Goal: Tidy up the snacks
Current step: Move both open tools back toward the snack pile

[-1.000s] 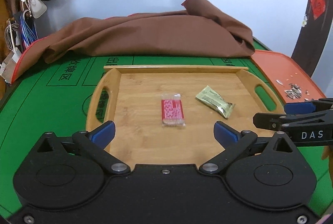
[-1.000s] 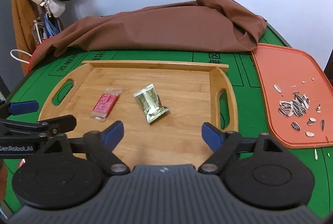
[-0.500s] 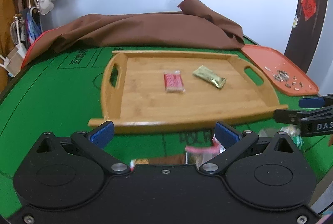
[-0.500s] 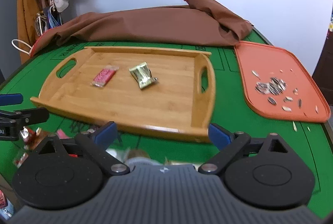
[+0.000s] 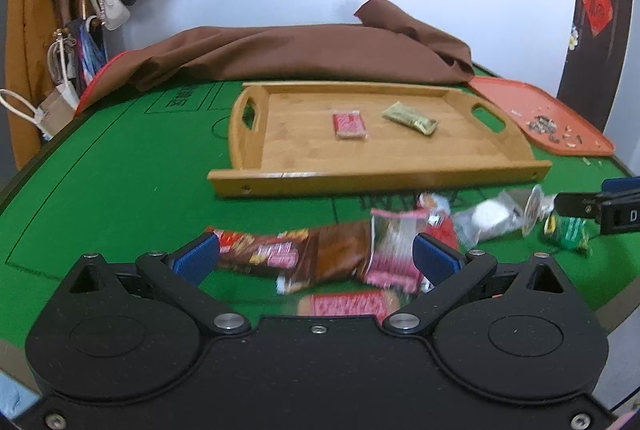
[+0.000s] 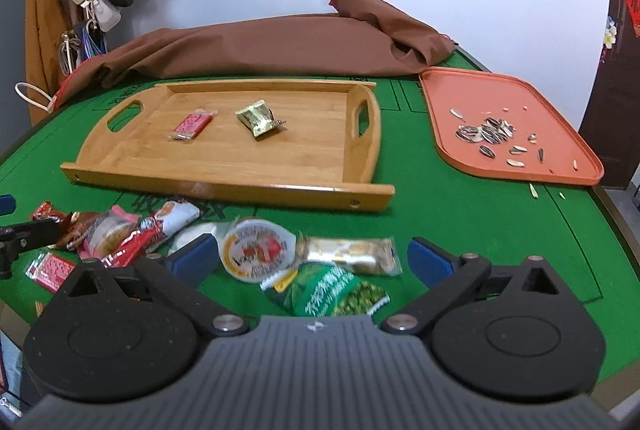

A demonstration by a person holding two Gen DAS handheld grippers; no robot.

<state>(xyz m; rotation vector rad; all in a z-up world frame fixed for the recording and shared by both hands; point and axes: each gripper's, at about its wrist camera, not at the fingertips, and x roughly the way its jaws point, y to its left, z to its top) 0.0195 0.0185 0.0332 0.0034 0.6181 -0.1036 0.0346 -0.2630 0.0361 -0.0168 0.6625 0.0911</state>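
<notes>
- The wooden tray (image 6: 224,166) sits on the green tabletop (image 6: 460,214) with 2 snacks inside: a red packet (image 6: 192,124) and, just beside it, a gold packet (image 6: 258,120).
- The remaining snacks lie in a loose pile (image 5: 360,250) on the tabletop, in front of the tray's near rim.
- Left gripper (image 5: 316,254): jaws spread wide over a brown wrapper (image 5: 320,254) and pink packets, grasping nothing.
- Right gripper (image 6: 312,258): jaws have just been opening and now stand wide apart; a round jelly cup (image 6: 258,250), a gold bar (image 6: 352,254) and a green packet (image 6: 332,294) lie between them, ungripped.
- An orange tray (image 6: 560,118) holding sunflower seeds (image 6: 486,132) sits to the right of the wooden tray.
- A brown cloth (image 6: 280,46) is heaped behind both.
</notes>
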